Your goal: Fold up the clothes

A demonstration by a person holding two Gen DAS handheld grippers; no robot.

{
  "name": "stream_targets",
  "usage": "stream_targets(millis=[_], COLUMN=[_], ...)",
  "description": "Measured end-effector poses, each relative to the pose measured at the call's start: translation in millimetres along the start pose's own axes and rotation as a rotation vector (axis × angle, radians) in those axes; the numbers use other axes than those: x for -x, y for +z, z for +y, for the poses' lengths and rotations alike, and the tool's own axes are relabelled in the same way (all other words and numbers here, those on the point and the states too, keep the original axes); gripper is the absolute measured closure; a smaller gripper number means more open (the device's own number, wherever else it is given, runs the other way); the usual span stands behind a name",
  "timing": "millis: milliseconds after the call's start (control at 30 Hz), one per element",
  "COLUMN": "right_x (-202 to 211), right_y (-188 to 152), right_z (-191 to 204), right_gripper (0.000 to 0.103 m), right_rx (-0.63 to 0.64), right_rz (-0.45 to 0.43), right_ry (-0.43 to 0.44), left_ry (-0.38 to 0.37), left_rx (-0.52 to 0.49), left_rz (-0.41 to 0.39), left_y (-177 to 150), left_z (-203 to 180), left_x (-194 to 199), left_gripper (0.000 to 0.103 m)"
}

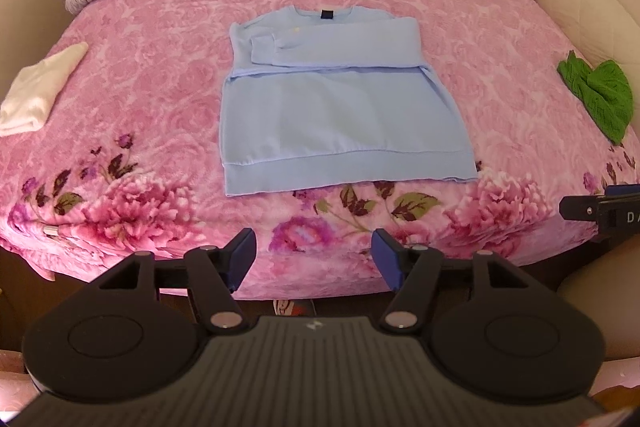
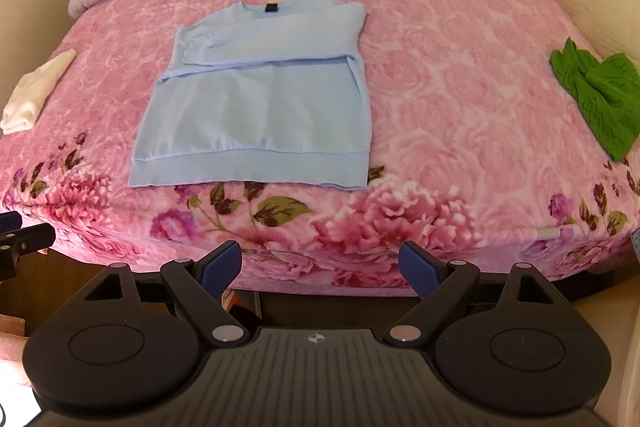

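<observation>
So the light blue cotton sweatshirt (image 1: pixel 340 99) lies flat mid-bed on the pink floral fleece blanket (image 1: pixel 160 75), sleeves already folded across, hem nearest. Both the left gripper (image 1: pixel 314 255) and right gripper (image 2: pixel 320 267) hang off the near edge, jaws apart, holding nothing. Its long axis runs near-to-far; the left one looks closer.

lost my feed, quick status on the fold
Left gripper and right gripper open, empty, short of the bed. Blue sweatshirt flat, sleeves folded in, body unfolded. Nothing in the way.
</observation>
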State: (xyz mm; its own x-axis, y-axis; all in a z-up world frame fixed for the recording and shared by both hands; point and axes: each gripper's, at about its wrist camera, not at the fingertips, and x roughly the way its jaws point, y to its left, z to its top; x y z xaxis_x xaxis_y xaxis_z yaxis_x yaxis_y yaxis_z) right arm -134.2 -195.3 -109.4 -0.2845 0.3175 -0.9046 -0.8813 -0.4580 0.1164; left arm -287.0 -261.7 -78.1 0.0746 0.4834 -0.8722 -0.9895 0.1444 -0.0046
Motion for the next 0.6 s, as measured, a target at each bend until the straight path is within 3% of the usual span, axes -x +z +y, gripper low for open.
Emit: stream_targets(millis=[267,400,600], right_x=[-31.8,-65.5,-128.8], right_y=[24.3,36.5,52.1], right_z=[3.7,-4.9,-24.9], right_gripper=[0.015,0.015,0.021], right_rx=[-0.039,-0.119,-0.281], right_rz=[0.026,0.062,0.101], right_ry=[-0.018,0.022,0.114], left_ry=[-0.116,-0.192,-0.289], left_rx=[0.047,0.148,0.374], left_rz=[0.025,0.034,0.095], left_y=[27.5,41.2,40.7], left_z=[29.5,70.6,141.2], left_x=[-45.7,-78.7,-151.5], left_gripper=[0.042,0.044,0.062])
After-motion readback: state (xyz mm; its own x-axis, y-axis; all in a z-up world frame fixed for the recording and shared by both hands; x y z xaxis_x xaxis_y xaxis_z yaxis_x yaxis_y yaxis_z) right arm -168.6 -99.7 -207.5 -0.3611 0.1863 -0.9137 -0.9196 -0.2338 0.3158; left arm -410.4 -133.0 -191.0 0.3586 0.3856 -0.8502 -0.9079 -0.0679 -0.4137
